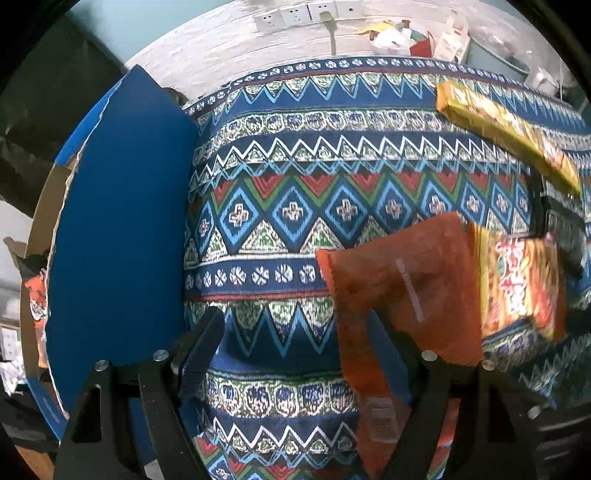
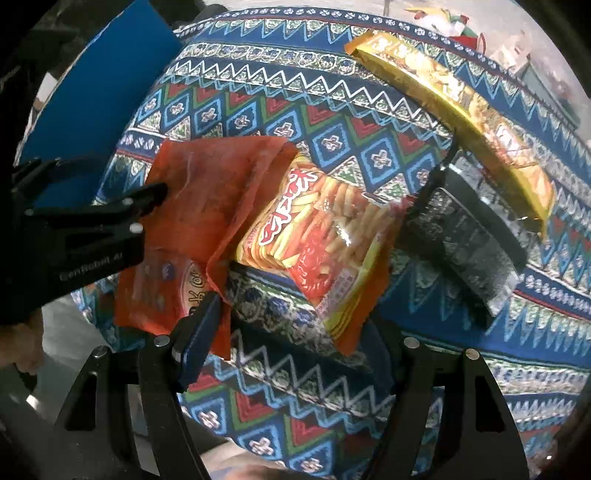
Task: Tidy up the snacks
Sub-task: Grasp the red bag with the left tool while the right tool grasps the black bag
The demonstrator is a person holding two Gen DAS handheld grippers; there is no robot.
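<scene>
A patterned tablecloth (image 1: 295,206) in blue, red, green and white is seen covering the table in both wrist views. At the left, a blue box flap (image 1: 118,236) is stood up beside the cloth, with a cardboard edge behind it.

The left gripper (image 1: 295,354) is pointed steeply down, its jaws set wide with nothing pressed between them. Only bare cloth is seen under the left finger; the right finger is laid over the near part of an orange snack packet (image 1: 402,295), which lies flat on the cloth. In the right wrist view the left gripper (image 2: 162,192) is seen from the side, its tip over the left part of the orange snack packet (image 2: 207,199).

The right gripper (image 2: 295,328) is also held wide, nothing clamped. Between and just beyond its fingers a red-and-yellow fries packet (image 2: 317,251) is seen, overlapping the right edge of the orange packet. In the left wrist view the fries packet (image 1: 521,284) is blurred.

Further right, a dark silvery packet (image 2: 465,240) is laid on the cloth. Beyond it, at the far right, a long gold packet (image 2: 454,107) is set diagonally; it is also seen in the left view (image 1: 506,129). Wall sockets (image 1: 295,14) are seen at the far wall.
</scene>
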